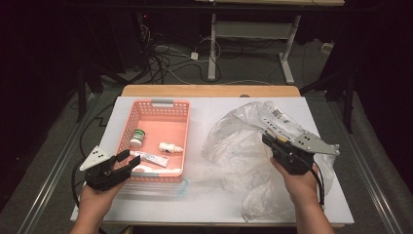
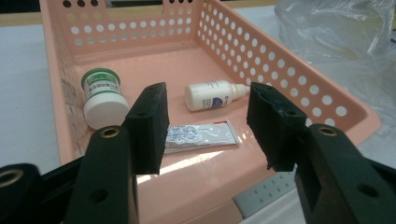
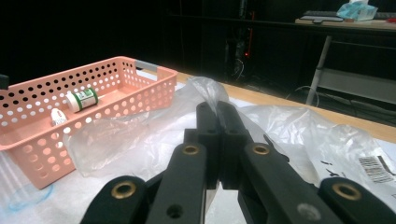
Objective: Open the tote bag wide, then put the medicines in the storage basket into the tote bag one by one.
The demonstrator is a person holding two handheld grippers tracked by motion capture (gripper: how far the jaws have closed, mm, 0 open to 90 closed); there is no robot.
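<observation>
In the high view the left gripper (image 1: pixel 130 160) sits at the lower left of the frame, its jaws apart over the near rim of a pink basket (image 1: pixel 127 127) that stands on the white table (image 1: pixel 204 195); inside the basket lie a small green-lidded jar (image 1: pixel 137 138), a white dropper bottle (image 1: pixel 170 147) and a flat tube (image 1: pixel 151 158), the tube nearest the gripper. At the lower right the right gripper (image 1: pixel 267 138) is clenched on a clear plastic bag (image 1: pixel 234 141) that spreads crumpled across the right half of the table. In the left gripper view the left gripper (image 2: pixel 208 128) rises from the bottom with its jaws parted and nothing pressed between them; the tube (image 2: pixel 201 136) lies in the gap behind them on the basket (image 2: pixel 280 74) floor, the jar (image 2: pixel 103 97) is at the left and the dropper bottle (image 2: pixel 212 94) at the centre, with the plastic bag (image 2: pixel 336 32) at the upper right. In the right gripper view the right gripper (image 3: pixel 216 109) has its jaws pressed together at the centre, pinching a fold of the plastic bag (image 3: pixel 140 135), which spreads to both sides; the basket (image 3: pixel 46 135) stands at the left with the jar (image 3: pixel 81 100) on its side inside it
</observation>
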